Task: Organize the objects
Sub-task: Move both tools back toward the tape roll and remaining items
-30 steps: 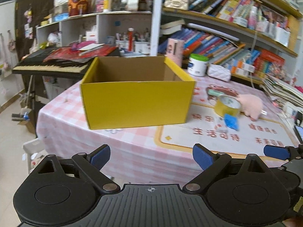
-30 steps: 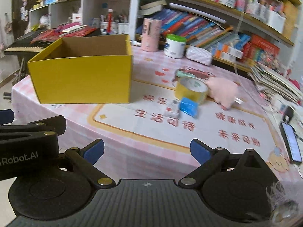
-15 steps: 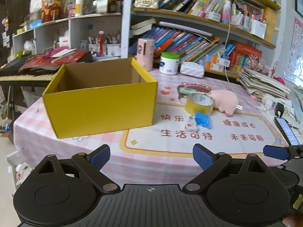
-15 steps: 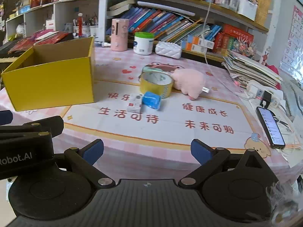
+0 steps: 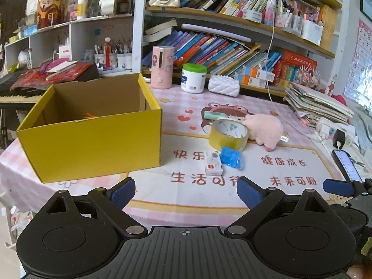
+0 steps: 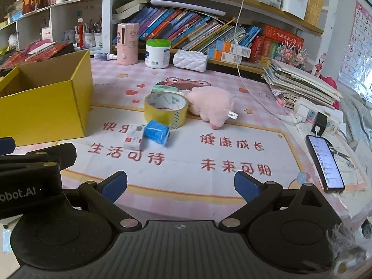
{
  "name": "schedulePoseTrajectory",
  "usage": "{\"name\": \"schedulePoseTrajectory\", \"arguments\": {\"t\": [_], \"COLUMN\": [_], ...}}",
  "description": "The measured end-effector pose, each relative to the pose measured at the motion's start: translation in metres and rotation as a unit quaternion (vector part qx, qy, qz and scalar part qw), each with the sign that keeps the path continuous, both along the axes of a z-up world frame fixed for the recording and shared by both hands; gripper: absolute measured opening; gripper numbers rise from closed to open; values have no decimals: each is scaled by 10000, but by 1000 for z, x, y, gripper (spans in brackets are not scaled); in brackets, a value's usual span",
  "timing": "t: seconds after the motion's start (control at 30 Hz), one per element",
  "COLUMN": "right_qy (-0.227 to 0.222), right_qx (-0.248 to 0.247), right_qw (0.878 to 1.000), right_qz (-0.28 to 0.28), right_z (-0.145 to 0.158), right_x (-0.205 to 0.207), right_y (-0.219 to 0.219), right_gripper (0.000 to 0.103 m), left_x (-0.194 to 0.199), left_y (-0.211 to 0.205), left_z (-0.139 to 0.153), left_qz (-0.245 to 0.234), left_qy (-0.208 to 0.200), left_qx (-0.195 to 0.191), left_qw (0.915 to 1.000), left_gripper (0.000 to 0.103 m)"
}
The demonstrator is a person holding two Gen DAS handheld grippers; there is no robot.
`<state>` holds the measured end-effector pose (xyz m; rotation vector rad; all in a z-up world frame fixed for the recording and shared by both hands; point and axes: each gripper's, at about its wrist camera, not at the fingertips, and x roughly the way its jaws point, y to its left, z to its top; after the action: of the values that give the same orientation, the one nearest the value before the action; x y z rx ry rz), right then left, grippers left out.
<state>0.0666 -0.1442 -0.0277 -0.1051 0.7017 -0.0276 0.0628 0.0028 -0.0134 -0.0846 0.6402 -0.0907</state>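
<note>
The left gripper's [image 5: 186, 191] blue-padded fingers [image 5: 123, 191] stand wide apart with nothing between them, at the bottom of the left wrist view, over the near edge of the desk [image 5: 162, 200]. The right gripper's [image 6: 181, 186] fingers [image 6: 115, 184] are likewise spread and empty, low in the right wrist view; one blue tip of it also pokes in at the lower right of the left view.

Beyond the fingers, a printed mat [image 6: 232, 158] with red characters covers the pink checked cloth. On it, near the frame centre, a small white box [image 6: 133, 137] lies touching a blue packet [image 6: 156, 132]. Just behind them a roll of yellow tape [image 6: 165, 110] lies flat, and a pink plush toy [image 6: 210, 105] rests against its right side. A mint-green case [image 6: 164, 90] shows just behind the tape.

At the left of both views stands an open yellow box [image 5: 93, 130]; something orange shows low inside, too small to tell. At the right edge a phone [image 6: 324, 162] lies lit, near a power strip [image 6: 325, 122] and a stack of papers [image 6: 300, 86].

Farther back, along the desk's far edge, are a pink cylinder [image 6: 127, 44], a white jar with a green lid [image 6: 158, 53] and a white quilted pouch [image 6: 190, 60]. Shelves of books [image 6: 186, 25] fill the top of the frame.
</note>
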Motion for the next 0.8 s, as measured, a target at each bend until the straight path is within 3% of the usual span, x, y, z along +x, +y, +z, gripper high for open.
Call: {"name": "schedulePoseTrajectory", "arguments": {"t": [0.7, 0.8], "right_qy": [350, 434], "right_qx": [-161, -146], "right_qw": [9989, 9989], "right_qz": [269, 79], "right_z": [-16, -21], "right_x": [97, 112], "right_y": [-61, -75], "right_gripper": [99, 97], "left_x": [77, 87], "left_y": [-48, -52], "left_z": [-18, -23], "left_qz": [492, 580], "left_qy": [368, 512], "left_qx": [-91, -40], "left_qw": [9981, 9970], "left_gripper": [94, 83]}}
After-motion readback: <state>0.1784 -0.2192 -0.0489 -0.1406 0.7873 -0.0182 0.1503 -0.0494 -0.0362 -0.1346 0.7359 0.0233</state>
